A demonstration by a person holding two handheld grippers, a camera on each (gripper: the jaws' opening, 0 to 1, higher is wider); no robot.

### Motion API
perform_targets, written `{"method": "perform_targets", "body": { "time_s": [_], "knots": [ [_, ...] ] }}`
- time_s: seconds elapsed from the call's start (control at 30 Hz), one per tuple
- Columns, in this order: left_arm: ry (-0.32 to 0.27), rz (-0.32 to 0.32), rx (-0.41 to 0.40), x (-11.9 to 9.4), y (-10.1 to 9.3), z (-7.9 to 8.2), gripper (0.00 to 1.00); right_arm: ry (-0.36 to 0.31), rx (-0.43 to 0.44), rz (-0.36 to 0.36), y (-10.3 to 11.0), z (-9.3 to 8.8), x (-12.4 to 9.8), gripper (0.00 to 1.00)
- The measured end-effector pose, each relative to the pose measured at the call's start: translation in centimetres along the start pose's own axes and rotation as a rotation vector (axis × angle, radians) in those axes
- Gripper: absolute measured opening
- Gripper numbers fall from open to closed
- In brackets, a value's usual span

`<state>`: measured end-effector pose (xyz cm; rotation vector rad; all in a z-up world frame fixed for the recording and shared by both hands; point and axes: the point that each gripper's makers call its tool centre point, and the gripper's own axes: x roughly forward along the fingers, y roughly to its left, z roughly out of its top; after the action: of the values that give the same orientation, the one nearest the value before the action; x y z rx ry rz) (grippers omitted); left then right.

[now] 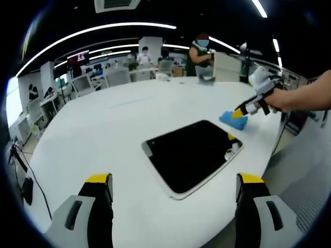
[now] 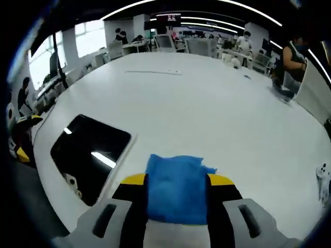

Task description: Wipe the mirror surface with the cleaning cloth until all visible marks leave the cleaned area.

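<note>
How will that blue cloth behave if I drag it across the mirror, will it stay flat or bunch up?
The blue cloth looks soft and floppy: its far edge is ragged and wrinkled between the right gripper jaws. It will probably bunch or fold when pushed. It seems light, so it should slide easily over the glossy mirror, which lies flat on the table.

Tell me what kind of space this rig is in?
Looks like an open-plan office or lab: a large white table, desks with monitors behind it, long ceiling light strips, and people at workstations.
</note>
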<state>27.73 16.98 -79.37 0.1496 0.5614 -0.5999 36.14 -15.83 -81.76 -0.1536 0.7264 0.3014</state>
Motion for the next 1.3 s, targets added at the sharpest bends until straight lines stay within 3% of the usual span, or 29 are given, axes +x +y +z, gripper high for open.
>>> {"method": "perform_targets", "body": {
  "time_s": [0.03,0.13,0.23,0.3,0.4,0.47,0.53,0.6,0.67,0.73,0.8,0.87,0.97,1.03,1.17,1.3],
  "knots": [
    [-0.002,0.006,0.0,0.0,0.1,0.0,1.0,-0.01,0.008,-0.003,0.0,0.2,-0.5,0.45],
    [-0.018,0.015,-0.009,-0.2,0.4,0.3,1.0,-0.188,0.022,0.038,0.2,1.9,-2.5,0.6],
    [-0.027,0.019,-0.013,-0.3,0.5,0.4,1.0,-0.184,0.045,0.047,0.1,0.4,-4.0,0.82],
    [-0.023,0.019,-0.002,-0.3,0.3,0.4,1.0,-0.22,0.05,0.064,0.2,0.0,-5.1,0.89],
    [-0.02,0.015,0.004,-0.3,0.2,0.4,1.0,-0.238,0.065,0.066,0.4,-0.9,-6.2,0.92],
    [-0.022,0.012,0.004,-0.3,0.2,0.4,1.0,-0.303,0.091,0.076,0.6,-0.7,-7.1,0.88],
    [-0.022,0.013,-0.004,-0.3,0.2,0.2,1.0,-0.347,0.055,0.056,0.4,-0.9,-7.6,0.92],
    [-0.022,0.015,-0.009,-0.5,0.2,0.1,1.0,-0.327,0.087,0.061,0.7,-1.6,-7.8,0.99],
    [-0.027,0.022,-0.022,-0.6,0.3,0.2,1.0,-0.338,0.095,0.073,1.2,-1.5,-8.4,1.0],
    [-0.039,0.03,-0.054,-0.5,0.6,0.2,1.0,-0.39,0.129,0.049,0.8,-0.7,-8.9,0.98],
    [-0.015,0.036,-0.076,-0.4,1.1,-0.4,1.0,-0.377,0.127,0.033,0.3,-0.8,-8.8,0.98],
    [-0.039,0.033,-0.081,-0.5,1.0,0.0,1.0,-0.401,0.151,0.032,0.2,-0.5,-8.8,1.0],
    [-0.041,0.037,-0.038,-0.6,1.2,0.2,1.0,-0.371,0.241,0.048,0.5,-1.1,-8.4,0.99],
    [-0.044,0.036,-0.072,-0.7,1.3,0.2,1.0,-0.365,0.209,0.035,0.4,-1.4,-8.3,0.98],
    [-0.044,0.035,-0.031,-0.8,0.9,0.4,1.0,-0.343,0.185,0.037,0.8,-1.8,-8.5,0.98],
    [-0.039,0.024,-0.044,-0.8,0.7,0.6,1.0,-0.321,0.051,0.013,1.1,-1.9,-8.3,0.97]
  ]
}}
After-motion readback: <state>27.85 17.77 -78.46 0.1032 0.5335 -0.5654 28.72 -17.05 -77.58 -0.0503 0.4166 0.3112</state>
